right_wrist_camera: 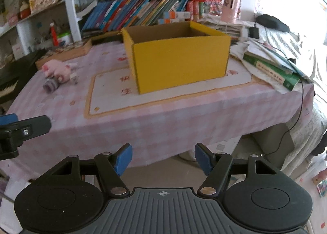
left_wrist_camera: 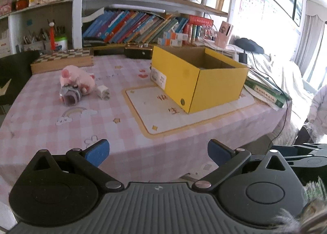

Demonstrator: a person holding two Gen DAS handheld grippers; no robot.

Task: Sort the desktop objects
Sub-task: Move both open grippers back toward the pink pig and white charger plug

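**Desktop sorting: both tools idle, items awaiting pickup**

Left tool [left_wrist_camera: 158, 152]: released, blue pads spread wide, nothing between them; held over the near edge of the surface [left_wrist_camera: 114, 137]; right tool [right_wrist_camera: 163, 159]: likewise released and empty, just short of the near edge.

Yellow box [left_wrist_camera: 196, 74]: open-topped, standing on the pale mat toward the right; interior not visible enough to say what it holds; judged the likely receptacle.

Loose items, far left of the surface, well apart from the box: pink plush toy [left_wrist_camera: 76, 79]; small grey ring-shaped object [left_wrist_camera: 69, 96] touching the plush's front; white cube [left_wrist_camera: 103, 91] just beside the plush on its right.

Step in hand, as judged: first reach, nothing yet gripped; the left tool is the nearer to the cluster.

Handling advice: take the cube or the grey object singly, pads straddling it squarely; approach from the open side, since the three crowd together; the plush will compress, so close on its body, not a limb.
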